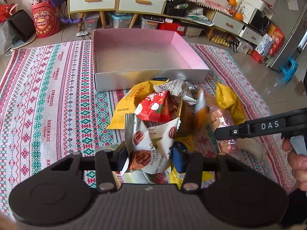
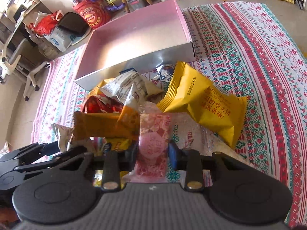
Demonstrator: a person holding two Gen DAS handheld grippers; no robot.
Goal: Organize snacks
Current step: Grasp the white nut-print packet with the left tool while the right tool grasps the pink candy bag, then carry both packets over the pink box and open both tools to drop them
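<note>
Jaws clamp 2 packets – walnut packet [image 1: 147, 149], pink packet [image 2: 152, 145]

Blurred beyond reading: an orange-and-white packet [image 1: 201, 105] in mid-pile; half buried under other wrappers: a yellow packet [image 1: 126, 103] and a small blue one [image 2: 127, 70] by the box wall; cut off at the right edge: a hand [image 1: 296, 153].

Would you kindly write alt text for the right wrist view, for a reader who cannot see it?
The right gripper is shut on a clear packet of pink sweets above a heap of wrapped snacks, including a large yellow foil packet. Beyond the heap, an empty pink-lined cardboard box sits on a patterned woven cloth.
</note>
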